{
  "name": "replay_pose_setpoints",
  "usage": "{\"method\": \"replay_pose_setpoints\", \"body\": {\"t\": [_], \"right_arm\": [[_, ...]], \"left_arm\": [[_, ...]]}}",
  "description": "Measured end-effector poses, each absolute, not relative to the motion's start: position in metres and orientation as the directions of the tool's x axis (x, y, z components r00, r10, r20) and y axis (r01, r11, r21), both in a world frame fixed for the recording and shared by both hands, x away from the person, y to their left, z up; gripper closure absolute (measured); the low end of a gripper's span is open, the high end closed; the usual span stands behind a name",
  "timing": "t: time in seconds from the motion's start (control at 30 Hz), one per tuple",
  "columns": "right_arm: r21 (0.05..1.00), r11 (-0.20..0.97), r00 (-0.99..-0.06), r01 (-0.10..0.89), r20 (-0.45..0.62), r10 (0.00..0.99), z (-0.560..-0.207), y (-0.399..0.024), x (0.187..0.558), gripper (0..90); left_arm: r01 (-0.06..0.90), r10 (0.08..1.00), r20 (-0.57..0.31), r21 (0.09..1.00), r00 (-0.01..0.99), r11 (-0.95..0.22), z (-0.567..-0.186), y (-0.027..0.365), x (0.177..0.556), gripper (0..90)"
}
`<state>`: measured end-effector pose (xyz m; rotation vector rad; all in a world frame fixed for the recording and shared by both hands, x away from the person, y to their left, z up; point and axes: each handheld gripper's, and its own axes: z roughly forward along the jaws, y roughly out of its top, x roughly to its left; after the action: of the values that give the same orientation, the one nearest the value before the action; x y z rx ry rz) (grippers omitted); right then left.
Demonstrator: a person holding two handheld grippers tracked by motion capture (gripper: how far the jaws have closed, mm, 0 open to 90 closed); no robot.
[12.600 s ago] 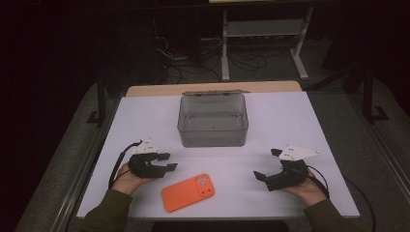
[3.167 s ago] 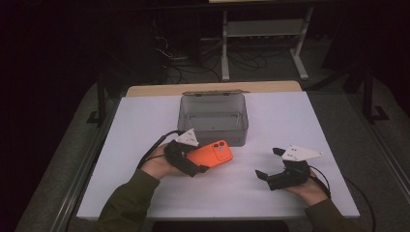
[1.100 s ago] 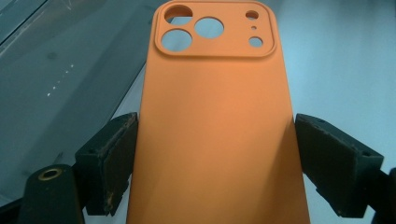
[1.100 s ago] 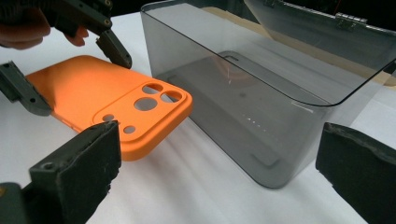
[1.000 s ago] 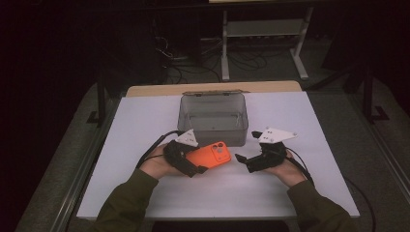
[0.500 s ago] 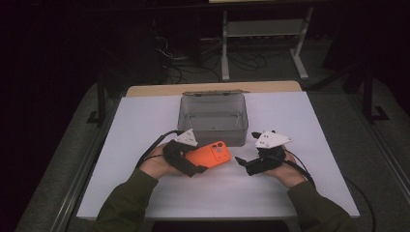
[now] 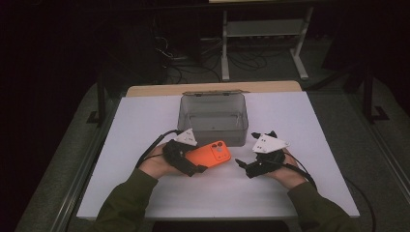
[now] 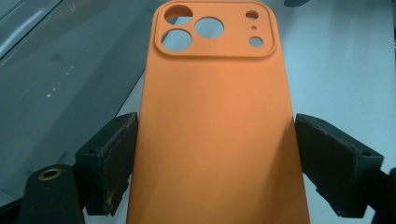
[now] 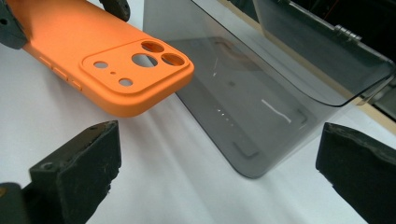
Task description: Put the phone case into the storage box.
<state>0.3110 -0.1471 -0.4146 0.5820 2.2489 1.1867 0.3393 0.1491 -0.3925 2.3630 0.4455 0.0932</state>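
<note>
Orange silicone phone case (image 7: 209,153): pinched across its width by left gripper (image 7: 186,162), held just before the smoky clear plastic box (image 7: 213,118). Right gripper (image 7: 247,166): jaws spread, empty, near case. Step: handover; next, right closes on camera end.

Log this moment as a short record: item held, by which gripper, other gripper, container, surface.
item: orange phone case, camera cutouts pointing toward the right gripper
holder: left gripper, jaws on the case's two long edges
other: right gripper, jaws wide apart, nothing between them
container: smoky clear box, lid swung back, beyond the case
surface: white table
</note>
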Motion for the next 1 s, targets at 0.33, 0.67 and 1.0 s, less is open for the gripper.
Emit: {"method": "replay_pose_setpoints", "body": {"t": [0.33, 0.67, 1.0], "right_arm": [[0.822, 0.562, -0.760, 0.088, -0.309, 0.571, -0.416, -0.146, 0.308, 0.0], [0.798, 0.600, -0.756, 0.051, -0.361, 0.545, -0.419, -0.141, 0.306, 0.0], [0.775, 0.632, -0.744, 0.013, -0.415, 0.523, -0.421, -0.138, 0.303, 0.0]], "left_arm": [[0.292, 0.347, -0.055, 0.672, 0.936, -0.681, -0.392, 0.150, 0.340, 16.2], [0.291, 0.344, -0.056, 0.670, 0.937, -0.683, -0.393, 0.149, 0.339, 16.2], [0.290, 0.343, -0.055, 0.669, 0.938, -0.684, -0.392, 0.149, 0.339, 16.2]]}}
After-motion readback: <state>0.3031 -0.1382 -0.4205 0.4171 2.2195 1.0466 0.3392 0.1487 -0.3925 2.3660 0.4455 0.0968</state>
